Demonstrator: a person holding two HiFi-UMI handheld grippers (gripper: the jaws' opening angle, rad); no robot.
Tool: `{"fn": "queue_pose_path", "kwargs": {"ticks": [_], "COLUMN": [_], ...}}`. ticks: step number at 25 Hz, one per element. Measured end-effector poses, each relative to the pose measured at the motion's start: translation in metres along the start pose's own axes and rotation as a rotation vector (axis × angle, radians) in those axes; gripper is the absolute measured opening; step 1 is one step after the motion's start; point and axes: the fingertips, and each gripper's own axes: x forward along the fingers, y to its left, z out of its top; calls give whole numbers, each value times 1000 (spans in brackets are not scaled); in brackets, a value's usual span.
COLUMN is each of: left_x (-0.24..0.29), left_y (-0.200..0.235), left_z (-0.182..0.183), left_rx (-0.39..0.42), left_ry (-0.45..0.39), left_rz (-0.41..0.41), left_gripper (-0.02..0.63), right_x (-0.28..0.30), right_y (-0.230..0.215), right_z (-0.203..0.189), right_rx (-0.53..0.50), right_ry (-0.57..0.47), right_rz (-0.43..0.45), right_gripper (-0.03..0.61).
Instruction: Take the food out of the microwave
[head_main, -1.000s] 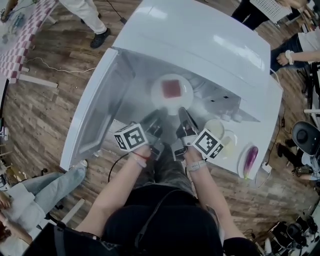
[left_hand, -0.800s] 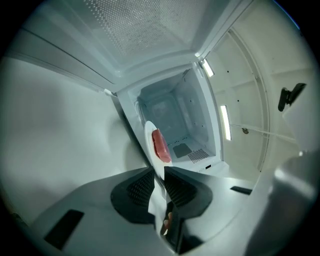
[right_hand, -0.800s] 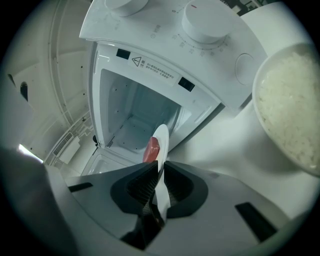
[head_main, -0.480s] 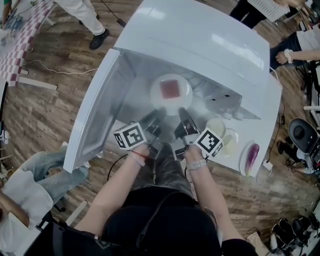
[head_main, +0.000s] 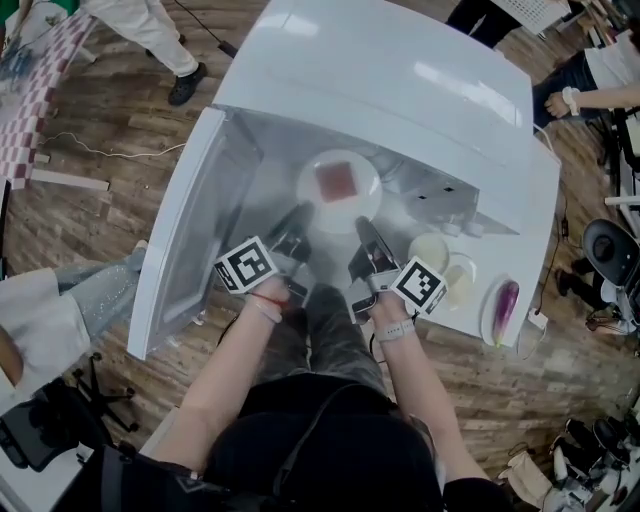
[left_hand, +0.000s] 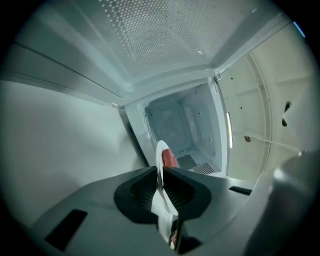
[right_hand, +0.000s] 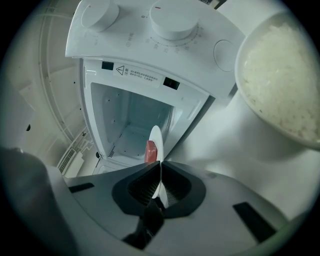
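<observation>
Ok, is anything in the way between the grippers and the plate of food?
No, nothing visible. The left gripper, whose jaws have just been closing, and the right gripper both pinch the plate by its rim, and the microwave door stands open.

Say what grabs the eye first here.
A white plate with a red slab of food sits at the open microwave's mouth, centre frame. Both tongs clamp its near rim, the left tongs having just closed further, the right tongs shut. A bowl of rice stands right of it.
</observation>
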Motion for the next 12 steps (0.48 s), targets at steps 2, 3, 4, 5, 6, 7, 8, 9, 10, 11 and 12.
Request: {"fn": "queue_pose_path", "kwargs": {"ticks": [2, 3, 4, 5, 6, 7, 8, 9, 10, 11, 12], "left_x": [0, 0, 0, 0, 0, 0, 0, 0, -1, -3, -4], "left_y": [1, 1, 1, 1, 1, 0, 0, 0, 0, 0, 0], "left_z": [0, -1, -2, -2, -3, -3, -3, -4, -5, -6, -7], "left_rx": [-8, -10, -10, -8, -6, -5, -4, -5, -6, -8, -8], "left_ry": [-2, -2, -1, 1, 3, 3, 3, 1, 0, 0, 1], "left_rz": [1, 1, 1, 1, 0, -2, -4, -5, -4, -4, -4], "left_gripper": [40, 38, 38, 38, 38, 38, 38, 38, 38, 38, 38], "right_x": [0, 0, -1, -1, -1, -1, -2, -2, -3, -4, -6], "right_y": [1, 0, 0, 0, 2, 3, 3, 4, 4, 4, 3], "right_z": [1, 1, 1, 1, 2, 3, 3, 2, 1, 0, -1], "right_rx": [-10, -16, -20, -24, -29, -34, -35, -34, -32, -33, -35], "right_ry": [2, 3, 4, 4, 4, 4, 3, 3, 3, 3, 2], "right_rz": [1, 0, -1, 3, 11, 16, 17, 19, 22, 22, 17], "right_gripper": [28, 28, 29, 29, 29, 29, 29, 29, 29, 29, 29]}}
